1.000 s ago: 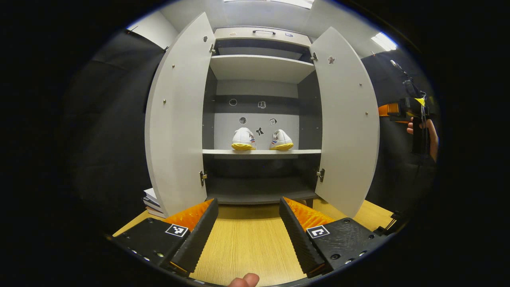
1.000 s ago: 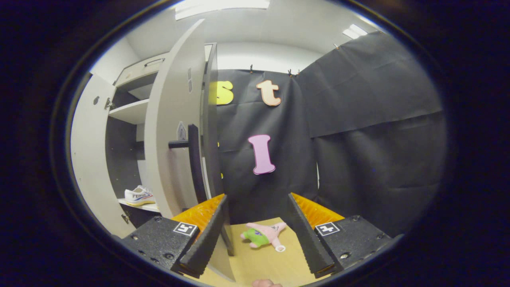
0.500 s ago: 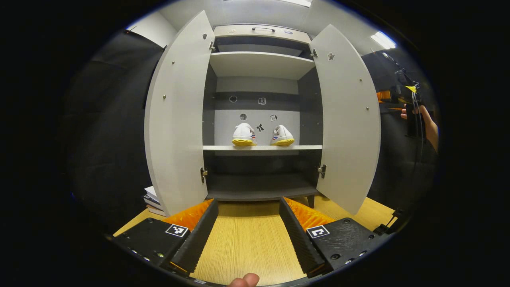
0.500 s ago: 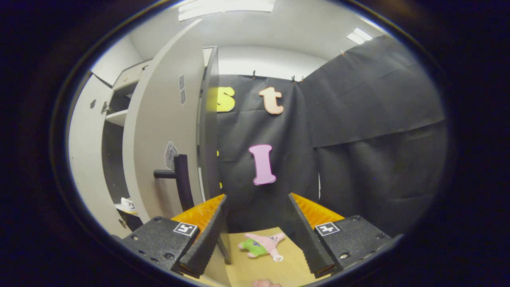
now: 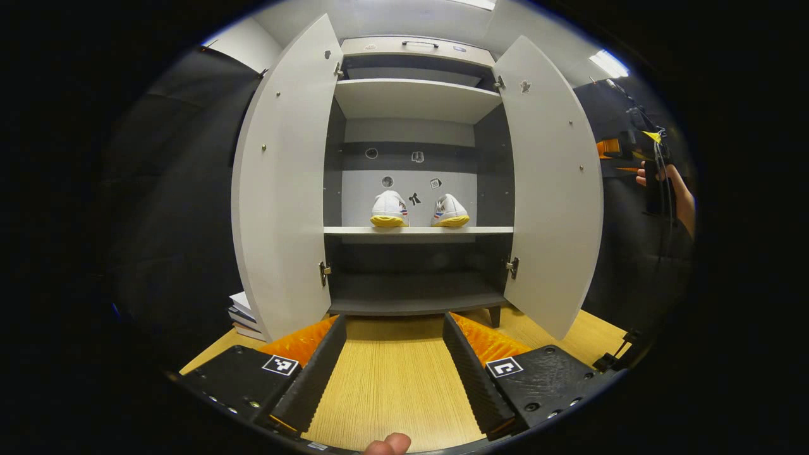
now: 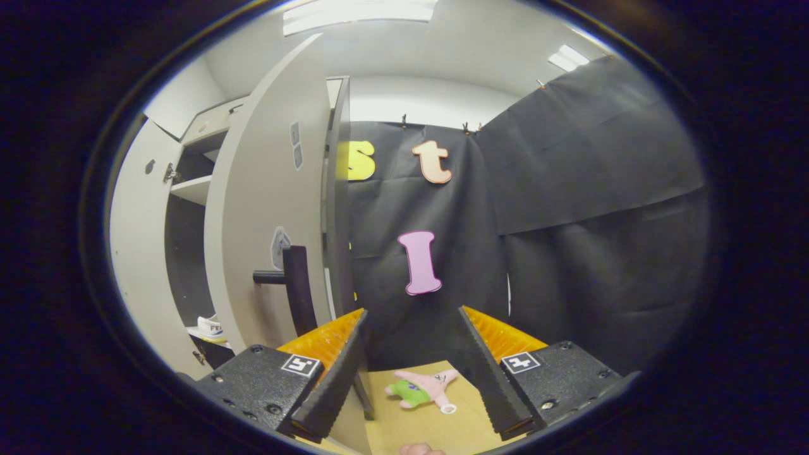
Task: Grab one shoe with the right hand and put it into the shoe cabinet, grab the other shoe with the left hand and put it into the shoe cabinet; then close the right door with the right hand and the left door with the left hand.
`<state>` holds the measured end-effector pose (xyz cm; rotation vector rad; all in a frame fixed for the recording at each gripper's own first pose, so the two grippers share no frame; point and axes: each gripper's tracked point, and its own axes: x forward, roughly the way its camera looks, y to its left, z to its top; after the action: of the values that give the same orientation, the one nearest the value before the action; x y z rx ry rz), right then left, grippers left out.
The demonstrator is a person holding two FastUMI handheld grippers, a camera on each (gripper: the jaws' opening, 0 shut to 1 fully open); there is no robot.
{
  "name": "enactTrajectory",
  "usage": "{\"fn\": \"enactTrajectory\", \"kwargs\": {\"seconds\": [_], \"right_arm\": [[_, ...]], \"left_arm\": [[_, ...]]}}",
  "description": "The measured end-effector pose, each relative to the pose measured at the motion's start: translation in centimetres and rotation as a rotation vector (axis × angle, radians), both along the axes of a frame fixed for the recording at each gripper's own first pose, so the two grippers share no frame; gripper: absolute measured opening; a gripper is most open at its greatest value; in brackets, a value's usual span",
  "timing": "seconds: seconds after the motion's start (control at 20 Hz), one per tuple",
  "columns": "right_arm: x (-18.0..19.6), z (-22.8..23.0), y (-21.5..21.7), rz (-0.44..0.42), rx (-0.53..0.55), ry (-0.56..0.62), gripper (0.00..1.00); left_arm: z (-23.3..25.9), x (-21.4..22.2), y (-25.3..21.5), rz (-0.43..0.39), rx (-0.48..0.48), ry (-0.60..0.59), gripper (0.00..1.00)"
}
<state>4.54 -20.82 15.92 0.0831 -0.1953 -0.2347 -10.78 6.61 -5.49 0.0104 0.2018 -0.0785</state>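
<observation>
Both white shoes sit side by side on the shoe cabinet's middle shelf, frame centre, well beyond the left gripper, which is wide open and empty. The right gripper (also spread, holding nothing) sits just beside the right door's black handle, at lower left.

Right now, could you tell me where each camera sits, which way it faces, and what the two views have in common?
Left gripper view: rides the left hand-held gripper, facing the open cabinet head-on, shoes on its shelf; own open fingers and a fingertip show.
Right gripper view: rides the right hand-held gripper, beside the right door near its handle, facing the cloth wall and a plush toy; own open fingers show.
Shared: cabinet, right door, a shoe.
</observation>
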Motion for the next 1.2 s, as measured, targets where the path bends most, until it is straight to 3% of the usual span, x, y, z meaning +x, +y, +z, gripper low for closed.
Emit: {"fn": "enactTrajectory", "kwargs": {"seconds": [0.55, 1.0, 1.2], "right_arm": [[1.1, -0.1, 8.2, 0.147, -0.017, 0.011, 0.90], [5.7, -0.2, 17.8, 0.307, -0.054, 0.021, 0.91], [7.1, 0.0, 19.2, 0.307, -0.090, 0.021, 0.91]], "left_arm": [[-0.5, 0.0, 1.6, 0.030, 0.013, 0.012, 0.92], [-0.9, -0.4, 5.1, 0.123, 0.008, 0.026, 0.92], [-1.4, -0.7, 5.9, 0.145, 0.000, 0.044, 0.92]]}}
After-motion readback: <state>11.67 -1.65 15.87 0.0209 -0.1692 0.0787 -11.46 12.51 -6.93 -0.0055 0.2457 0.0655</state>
